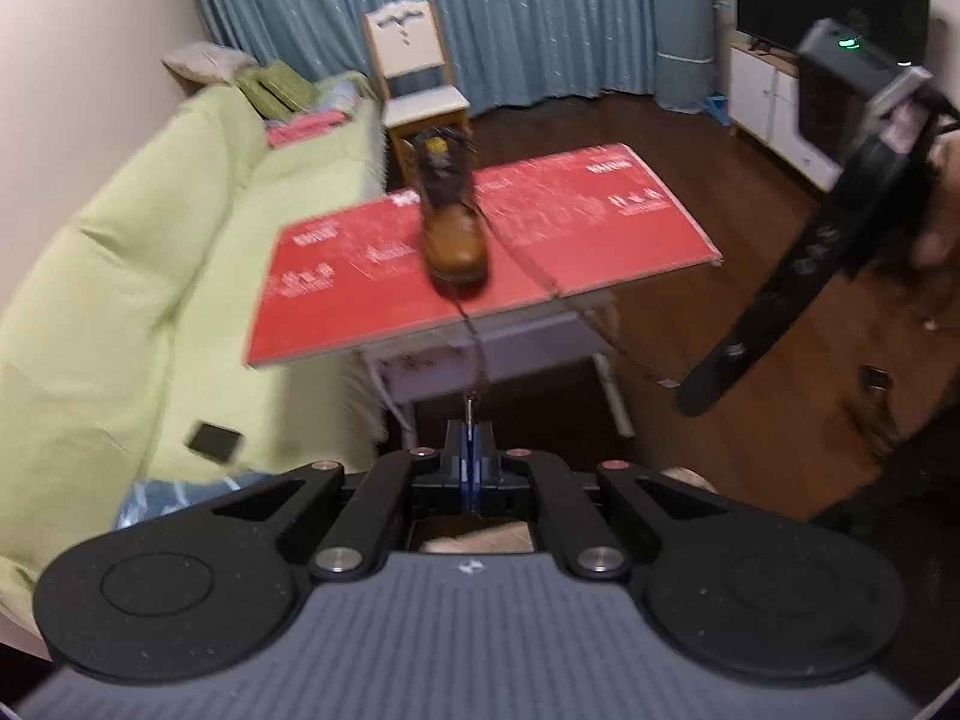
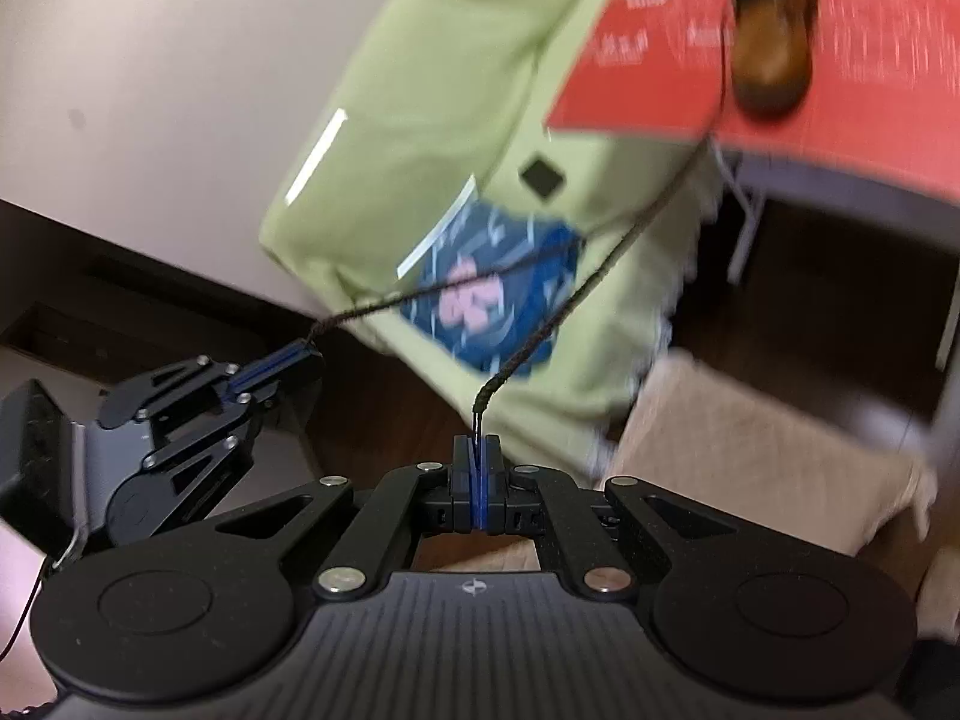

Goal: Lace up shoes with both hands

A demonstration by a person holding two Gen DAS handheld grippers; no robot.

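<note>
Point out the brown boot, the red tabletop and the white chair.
brown boot (image 1: 457, 240): left wrist view, on the toe cap.
red tabletop (image 1: 624, 210): left wrist view, bare right half.
white chair (image 1: 407, 42): left wrist view, on the backrest.

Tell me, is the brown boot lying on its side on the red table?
No, the brown boot stands upright on the red table, its toe toward the camera.

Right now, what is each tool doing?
Left tool: closed on a lace.
Right tool: closed on the other lace end.
</note>
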